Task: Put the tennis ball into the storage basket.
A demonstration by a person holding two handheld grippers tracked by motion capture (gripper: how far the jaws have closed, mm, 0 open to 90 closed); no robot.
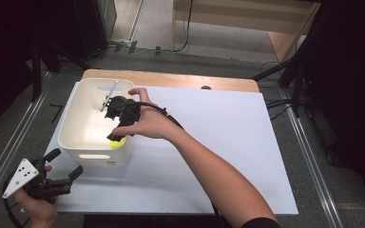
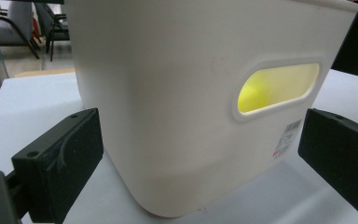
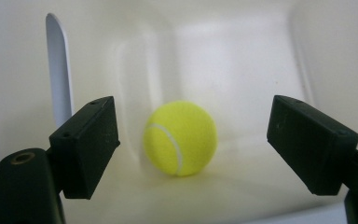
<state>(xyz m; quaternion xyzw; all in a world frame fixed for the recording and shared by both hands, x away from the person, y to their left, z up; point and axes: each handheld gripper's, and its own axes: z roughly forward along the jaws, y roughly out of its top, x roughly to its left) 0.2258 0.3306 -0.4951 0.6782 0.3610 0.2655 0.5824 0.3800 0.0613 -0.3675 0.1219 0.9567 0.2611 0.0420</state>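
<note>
A white plastic bin (image 1: 83,142) stands at the left of the white table. A yellow tennis ball (image 3: 180,138) lies on its floor, near the front right corner (image 1: 116,142). My right gripper (image 1: 116,114) hangs over the bin, pointing down into it; its jaws stand wide open on either side of the ball, a little above it, with nothing held. In the right gripper view the gripper (image 3: 193,144) frames the ball. My left gripper (image 1: 64,166) is open near the table's front left corner, facing the bin's front wall (image 2: 191,116). The ball's yellow glows through the handle slot (image 2: 277,86).
The white board (image 1: 228,142) covering the table stretches to the right of the bin. A wooden edge (image 1: 171,78) shows behind it. Dark stands and cables (image 1: 285,80) flank the table on the floor.
</note>
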